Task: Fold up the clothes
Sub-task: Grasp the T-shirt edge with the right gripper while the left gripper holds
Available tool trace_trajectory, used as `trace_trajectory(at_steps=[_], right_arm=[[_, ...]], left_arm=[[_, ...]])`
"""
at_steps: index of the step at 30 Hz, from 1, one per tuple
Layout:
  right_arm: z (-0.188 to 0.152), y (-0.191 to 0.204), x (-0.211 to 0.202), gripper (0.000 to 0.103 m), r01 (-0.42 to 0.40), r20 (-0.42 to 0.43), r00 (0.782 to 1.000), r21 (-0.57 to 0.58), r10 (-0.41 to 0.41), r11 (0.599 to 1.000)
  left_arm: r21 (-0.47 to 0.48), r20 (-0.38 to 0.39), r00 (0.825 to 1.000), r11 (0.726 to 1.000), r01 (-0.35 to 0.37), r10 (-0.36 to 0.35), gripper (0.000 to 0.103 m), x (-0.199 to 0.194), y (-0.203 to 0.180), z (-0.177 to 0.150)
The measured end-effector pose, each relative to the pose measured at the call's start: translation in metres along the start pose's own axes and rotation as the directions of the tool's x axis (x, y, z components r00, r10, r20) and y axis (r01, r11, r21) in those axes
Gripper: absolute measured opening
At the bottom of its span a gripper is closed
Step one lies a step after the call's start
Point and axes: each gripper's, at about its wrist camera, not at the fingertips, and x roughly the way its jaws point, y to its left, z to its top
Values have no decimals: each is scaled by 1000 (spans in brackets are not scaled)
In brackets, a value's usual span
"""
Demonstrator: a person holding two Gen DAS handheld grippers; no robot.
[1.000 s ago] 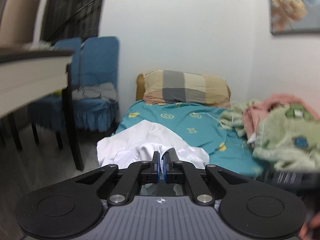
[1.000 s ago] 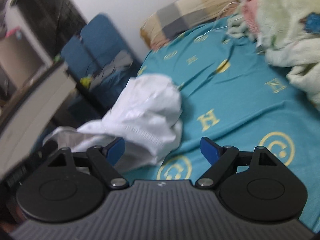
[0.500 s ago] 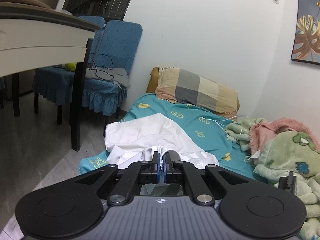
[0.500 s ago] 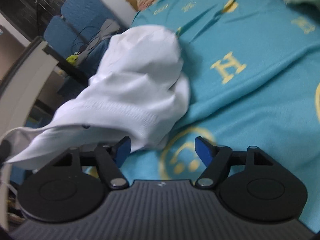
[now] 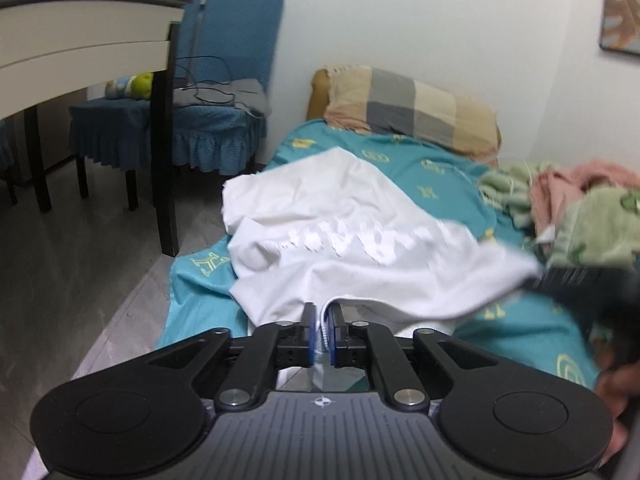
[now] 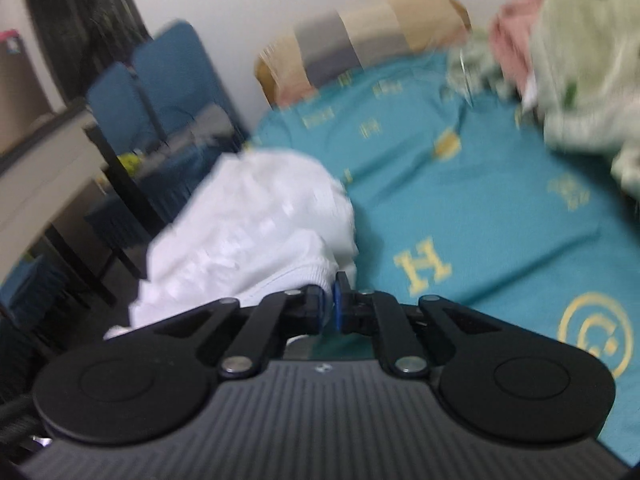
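Observation:
A white T-shirt (image 5: 344,240) with faint white lettering hangs stretched over the near end of a bed with a teal sheet (image 5: 432,168). My left gripper (image 5: 321,322) is shut on the shirt's ribbed edge, held above the bed. My right gripper (image 6: 329,300) is shut on another edge of the white T-shirt (image 6: 256,232); it shows as a dark blur at the right of the left wrist view (image 5: 588,280). The right wrist view is motion-blurred.
A checked pillow (image 5: 412,108) lies at the bed's head by the wall. Green and pink blankets (image 5: 580,208) pile on the right side. Blue-covered chairs (image 5: 224,92) and a table with dark legs (image 5: 160,152) stand left of the bed.
My right gripper was open beside the shirt and has now closed on its edge. The shirt has been pulled wider between both grippers. The left gripper stayed shut on it.

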Motion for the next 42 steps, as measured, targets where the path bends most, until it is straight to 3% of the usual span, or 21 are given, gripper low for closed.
trace_trajectory(at_steps=[8, 13, 19, 21, 23, 26, 28, 29, 30, 32, 37, 40, 42], right_arm=[[25, 4, -65, 4, -80, 137, 987, -40, 85, 996], [26, -16, -53, 4, -57, 42, 998, 39, 55, 998], [21, -31, -32, 7, -70, -96, 992, 104, 80, 992], [18, -31, -25, 8, -70, -128, 989, 86, 80, 994], [15, -27, -19, 8, -66, -156, 985, 50, 73, 997], [8, -17, -14, 12, -64, -187, 981, -20, 59, 998], [3, -10, -14, 35, -51, -189, 981, -80, 35, 996], [1, -6, -15, 54, -58, -184, 982, -110, 37, 992], [-1, -2, -15, 66, -64, -178, 983, -140, 39, 988], [-6, 10, -16, 67, -86, -176, 983, -213, 48, 973], [-26, 43, -17, 65, -127, -166, 984, -418, 62, 899], [-35, 55, -12, 65, -93, -128, 991, -491, 34, 866], [-34, 50, -4, 65, -14, -79, 997, -455, -25, 890]], left_arm=[[233, -29, 1000, 973, -5, 12, 33, -1, -41, -19], [391, -45, 996, 918, -59, 83, 35, 16, -61, -34], [452, -27, 991, 886, -108, 134, 36, 40, -66, -38], [448, -5, 992, 887, -113, 128, 33, 45, -65, -36], [416, 16, 994, 903, -107, 111, 9, 42, -61, -30], [326, 73, 995, 942, -85, 65, 5, 23, -49, -15], [263, 128, 991, 963, -58, 25, 5, 1, -41, -4], [235, 157, 988, 971, -43, 6, 5, -10, -38, 2], [218, 185, 983, 976, -29, -12, 5, -22, -36, 6], [204, 228, 973, 979, -12, -36, 4, -39, -33, 12], [178, 243, 969, 984, 10, -54, 4, -51, -29, 17], [149, 239, 970, 989, 13, -49, 4, -51, -25, 19], [127, 232, 972, 992, 7, -37, 5, -48, -21, 18]])
